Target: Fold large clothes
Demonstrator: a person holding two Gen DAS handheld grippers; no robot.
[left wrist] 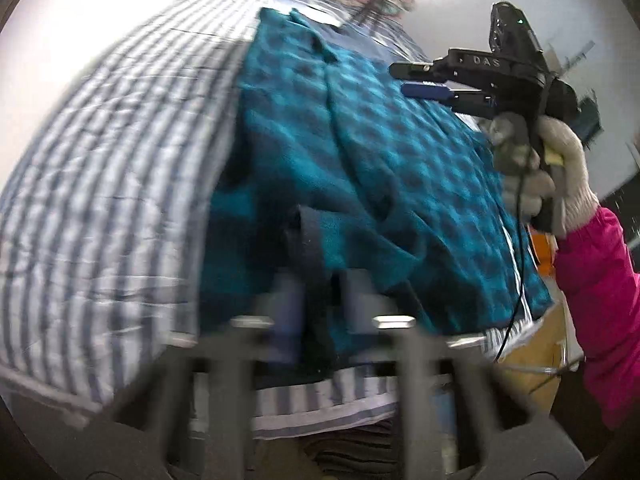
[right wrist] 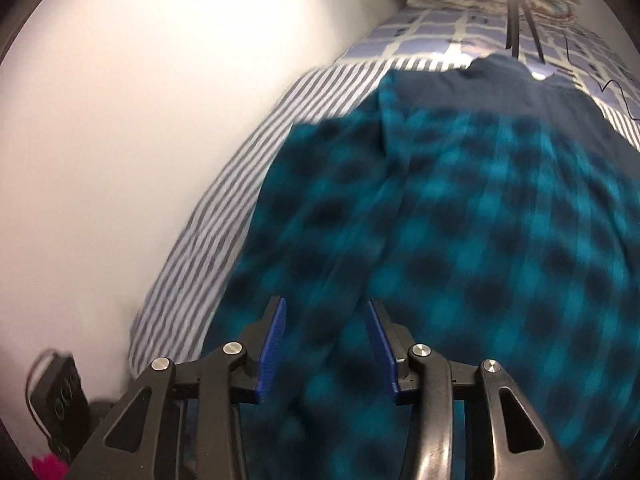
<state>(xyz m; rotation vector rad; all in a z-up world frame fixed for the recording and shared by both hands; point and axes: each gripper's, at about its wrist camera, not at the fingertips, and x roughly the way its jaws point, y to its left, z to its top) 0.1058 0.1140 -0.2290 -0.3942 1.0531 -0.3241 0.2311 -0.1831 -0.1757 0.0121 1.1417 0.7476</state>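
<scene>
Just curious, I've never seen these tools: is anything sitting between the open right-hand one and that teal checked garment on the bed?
Nothing visible. The right tool hangs open directly over the teal checked garment, with only air between its blue pads and the cloth.

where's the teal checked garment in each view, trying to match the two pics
Left wrist view: the teal checked garment fills the centre, running from upper middle down to the blurred left claw at the bottom, with the right claw above its right side.
Right wrist view: it covers the centre and right, beyond the open right claw.
Shared landmark: the striped bedsheet along its left edge.
</scene>
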